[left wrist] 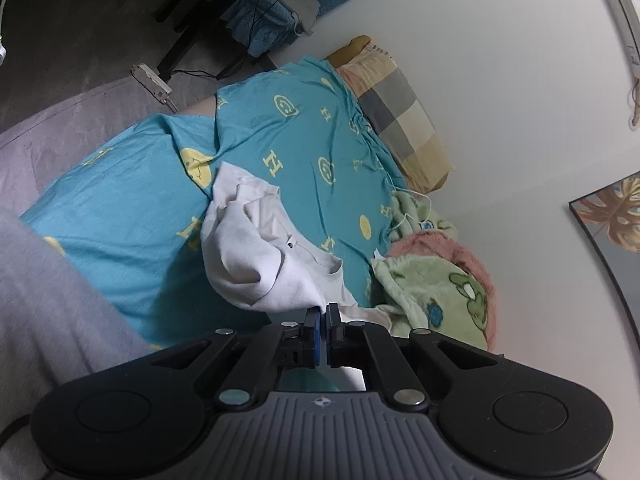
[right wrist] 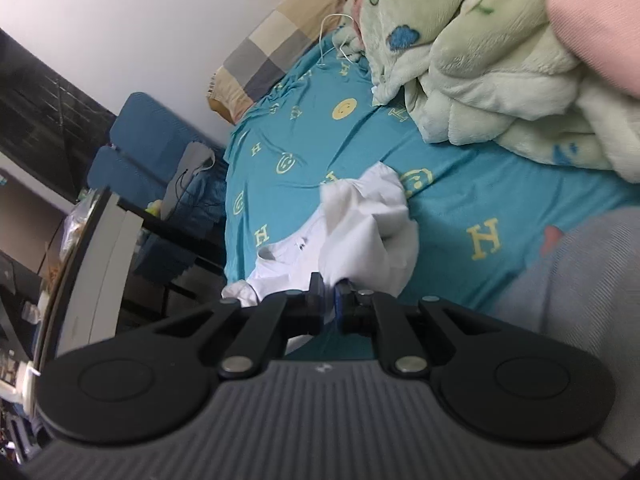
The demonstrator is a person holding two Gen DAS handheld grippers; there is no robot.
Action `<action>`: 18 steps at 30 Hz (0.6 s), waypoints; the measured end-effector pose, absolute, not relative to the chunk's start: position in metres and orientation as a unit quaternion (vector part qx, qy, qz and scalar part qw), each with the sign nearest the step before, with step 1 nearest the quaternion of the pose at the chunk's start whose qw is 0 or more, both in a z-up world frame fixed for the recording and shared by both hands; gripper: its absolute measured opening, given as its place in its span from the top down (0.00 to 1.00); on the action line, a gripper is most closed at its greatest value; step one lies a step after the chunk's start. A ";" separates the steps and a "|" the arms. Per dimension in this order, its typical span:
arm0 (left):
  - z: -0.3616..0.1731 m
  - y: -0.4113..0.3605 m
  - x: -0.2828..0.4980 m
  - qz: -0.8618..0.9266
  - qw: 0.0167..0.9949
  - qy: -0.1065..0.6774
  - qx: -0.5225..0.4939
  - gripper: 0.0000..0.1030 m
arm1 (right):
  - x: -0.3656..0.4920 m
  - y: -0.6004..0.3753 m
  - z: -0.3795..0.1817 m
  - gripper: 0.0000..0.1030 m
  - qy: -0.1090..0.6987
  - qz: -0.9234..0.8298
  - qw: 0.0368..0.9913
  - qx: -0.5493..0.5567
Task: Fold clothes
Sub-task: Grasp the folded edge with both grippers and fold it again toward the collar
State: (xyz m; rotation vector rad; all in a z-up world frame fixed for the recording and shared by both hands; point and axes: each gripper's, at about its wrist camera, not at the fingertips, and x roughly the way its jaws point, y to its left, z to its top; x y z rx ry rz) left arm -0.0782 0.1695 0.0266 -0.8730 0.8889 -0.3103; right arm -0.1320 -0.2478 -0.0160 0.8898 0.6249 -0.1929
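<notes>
A crumpled white T-shirt (left wrist: 256, 248) (right wrist: 360, 224) lies bunched on a teal bedsheet (left wrist: 120, 208) (right wrist: 460, 208) printed with yellow smiley faces and letter H motifs. The left gripper (left wrist: 322, 312) has its blue-padded fingers pressed together on an edge of the shirt's fabric near the collar side, while the right gripper (right wrist: 329, 290) is likewise clamped on white cloth at the garment's nearer edge. A fluffy green blanket (left wrist: 432, 288) (right wrist: 480, 80) with cartoon prints is heaped beside the shirt, against a pink one. A checked pillow (left wrist: 400, 112) (right wrist: 272, 52) rests at the head of the bed along the white wall (left wrist: 500, 60).
</notes>
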 end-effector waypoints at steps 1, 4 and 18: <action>0.030 0.169 -0.078 -0.144 0.801 0.415 -0.406 0.97 | -0.132 -0.247 -0.013 0.92 0.296 -0.091 0.852 0.423; 0.035 0.167 -0.067 -0.139 0.802 0.415 -0.408 0.97 | -0.114 -0.252 -0.013 0.92 0.298 -0.095 0.846 0.431; -0.029 0.111 0.139 -0.079 0.807 0.442 -0.384 0.96 | 0.081 -0.300 -0.078 0.92 0.355 -0.129 0.803 0.461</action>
